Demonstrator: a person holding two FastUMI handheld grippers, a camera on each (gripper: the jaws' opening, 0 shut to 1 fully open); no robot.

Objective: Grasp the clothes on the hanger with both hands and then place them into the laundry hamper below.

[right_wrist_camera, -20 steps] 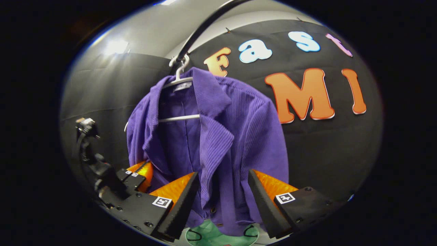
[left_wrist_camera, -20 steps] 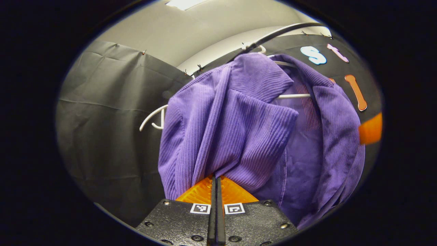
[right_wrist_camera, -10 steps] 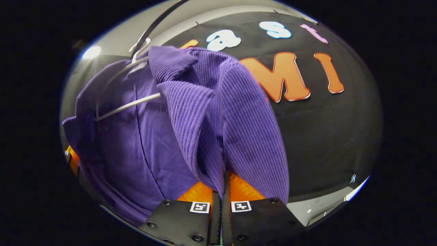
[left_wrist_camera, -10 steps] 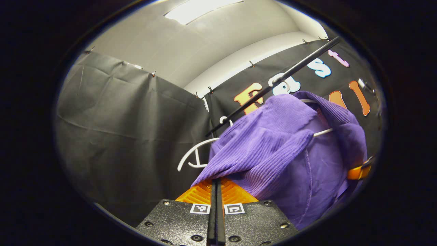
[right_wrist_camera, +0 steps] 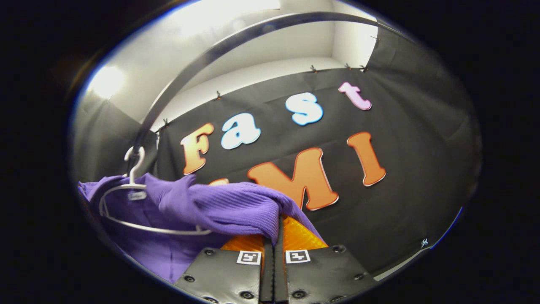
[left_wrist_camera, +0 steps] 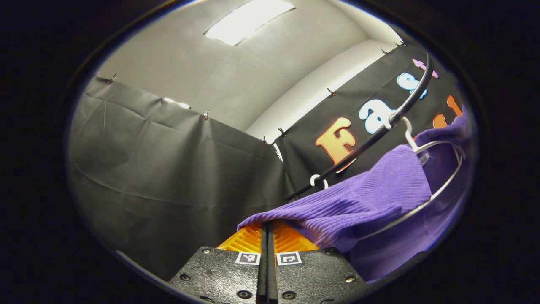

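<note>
Now:
left gripper (left_wrist_camera: 266,230): clamped on purple shirt (left_wrist_camera: 358,207)
right gripper (right_wrist_camera: 274,236): clamped on shirt, open a second ago
hanger (right_wrist_camera: 135,211): shirt lifting off, hamper next

Left gripper (left_wrist_camera: 267,230): we see its two orange fingers (left_wrist_camera: 247,238) pressed together at the bottom of the left gripper view, with only a thin dark seam between them.
Left grip: we find a fold of the purple garment (left_wrist_camera: 358,207) pinched between the fingertips, the cloth running off to the right.
Left pose: we look along it, tilted upward.
Right gripper (right_wrist_camera: 275,234): its orange fingers (right_wrist_camera: 299,234) are likewise closed flat against each other.
Right grip: we see the purple cloth clamped at the tips, draping away to the left.
Right pose: we look upward along it too.
</note>
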